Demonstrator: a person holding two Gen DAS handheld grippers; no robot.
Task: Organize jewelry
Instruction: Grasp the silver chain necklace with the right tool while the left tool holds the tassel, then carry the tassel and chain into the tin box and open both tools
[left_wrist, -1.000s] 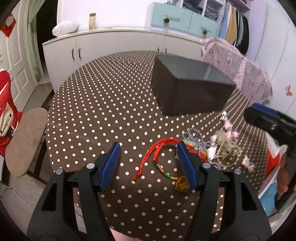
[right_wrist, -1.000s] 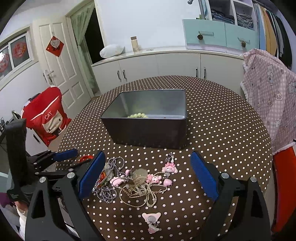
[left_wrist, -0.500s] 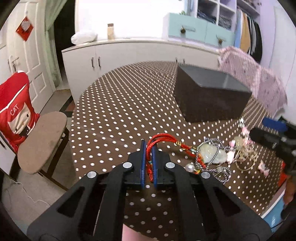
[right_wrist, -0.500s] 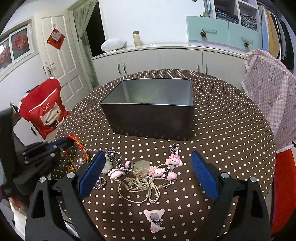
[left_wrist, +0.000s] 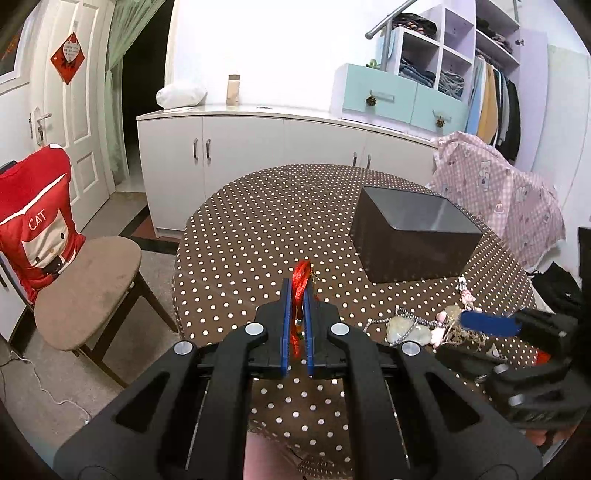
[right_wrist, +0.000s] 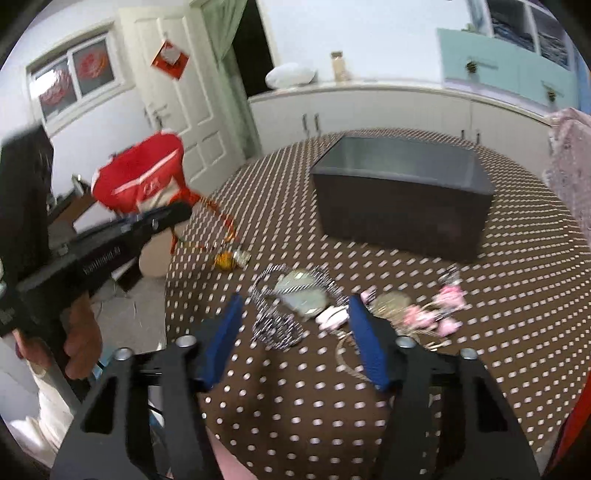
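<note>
the red cord bracelet (left_wrist: 300, 280) is clamped between the nearly closed fingers of the left gripper (left_wrist: 295, 295) and is held above the dotted worktop (left_wrist: 258, 221). the fingers of the right gripper (right_wrist: 295, 317) are closing around the silver chain with pale pendant (right_wrist: 301, 295), not yet pressed on it. the dark box (right_wrist: 402, 199) is placed beyond the jewelry.

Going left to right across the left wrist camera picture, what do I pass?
Red cat cushion on the chair → red cord bracelet pinched in the left tool → dark box → right tool, closing over the jewelry pile.
</note>
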